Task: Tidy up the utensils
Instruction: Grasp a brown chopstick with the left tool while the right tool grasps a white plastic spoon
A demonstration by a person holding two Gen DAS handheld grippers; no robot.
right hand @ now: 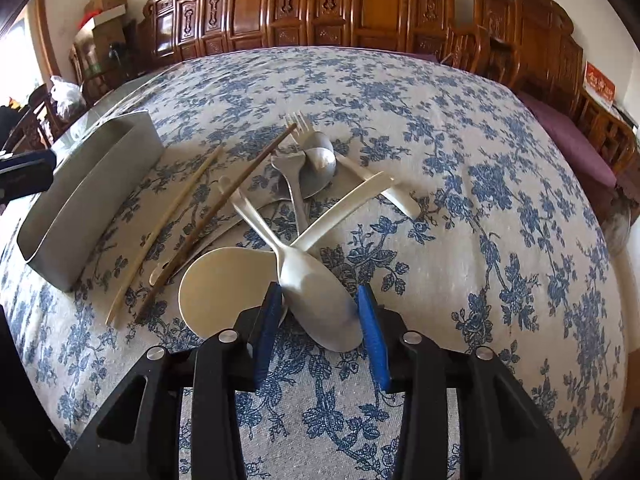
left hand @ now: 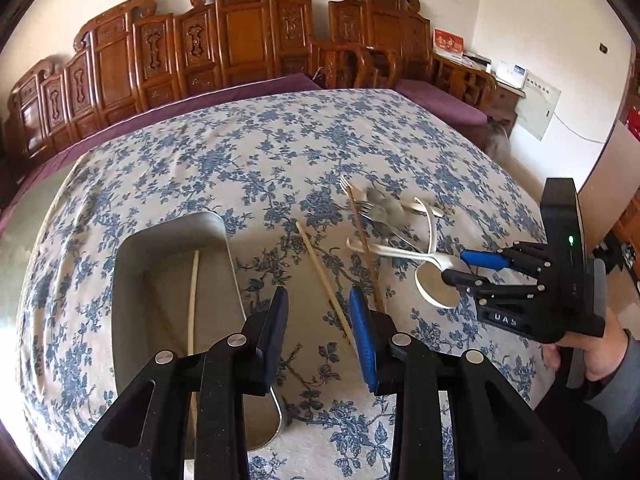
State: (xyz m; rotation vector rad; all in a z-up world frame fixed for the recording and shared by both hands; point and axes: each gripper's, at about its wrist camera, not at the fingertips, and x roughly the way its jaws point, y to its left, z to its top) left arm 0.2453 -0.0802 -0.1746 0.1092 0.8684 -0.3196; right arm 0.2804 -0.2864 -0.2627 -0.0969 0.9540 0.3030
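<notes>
While right gripper [right hand: 318,312] straddles pale plastic rice-paddle blade [right hand: 320,300], pads spread, untouching, pick-up pending: squeeze, lift. Left gripper [left hand: 319,312] spread, empty. Grey oblong metal tray [right hand: 80,200] at ten o'clock.

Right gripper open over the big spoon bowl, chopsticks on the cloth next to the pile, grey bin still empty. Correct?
Not quite: the grey bin is not empty. The left wrist view shows a pale chopstick lying inside it. The rest holds: the right gripper is open around the big spoon bowl, and chopsticks lie on the cloth beside the pile.
</notes>
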